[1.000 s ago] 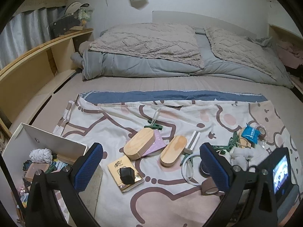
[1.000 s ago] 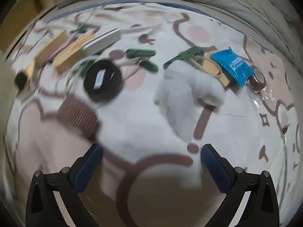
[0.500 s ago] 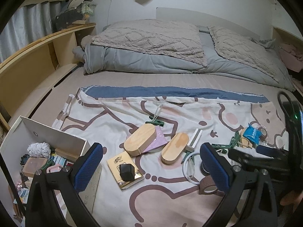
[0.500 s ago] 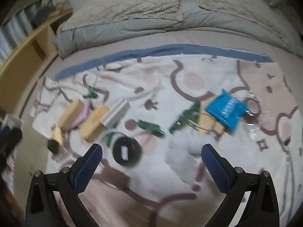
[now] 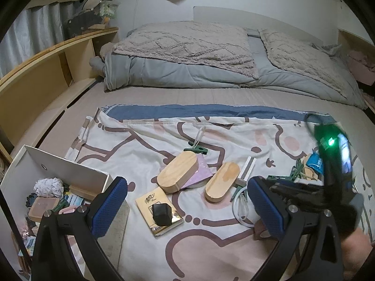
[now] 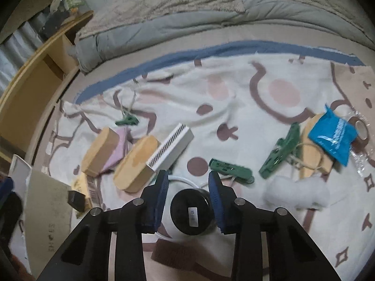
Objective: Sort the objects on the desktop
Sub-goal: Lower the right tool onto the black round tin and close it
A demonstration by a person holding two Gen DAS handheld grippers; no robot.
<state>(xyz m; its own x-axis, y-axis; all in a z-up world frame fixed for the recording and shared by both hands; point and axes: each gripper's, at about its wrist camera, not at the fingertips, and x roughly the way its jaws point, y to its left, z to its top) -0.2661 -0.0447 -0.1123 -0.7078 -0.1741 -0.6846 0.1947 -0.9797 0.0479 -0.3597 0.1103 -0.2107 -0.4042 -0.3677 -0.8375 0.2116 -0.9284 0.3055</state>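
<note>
**Two ways of losing the black round container**

Clamping the right tongs on the black round container, with pads against its curved sides, well apart from the white box and across the patterned sheet from it. Holding the left tongs spread apart and empty, hovering just beside the white box.

Judging the grip as risky: pinching a smooth round wall between flat pads, so possibly squirting the container out or letting it twist on the way toward the white box. Also possibly dragging along the white cable loop lying against the container on the side nearer the white box. Possibly nudging the green clip too, lying just beside the container on the side farther from the white box.

Looking at the container itself: dark, glossy, circular from above, carrying a small white label on its top face. Failing to make out the label's print or any lid seam through the blur.
</note>
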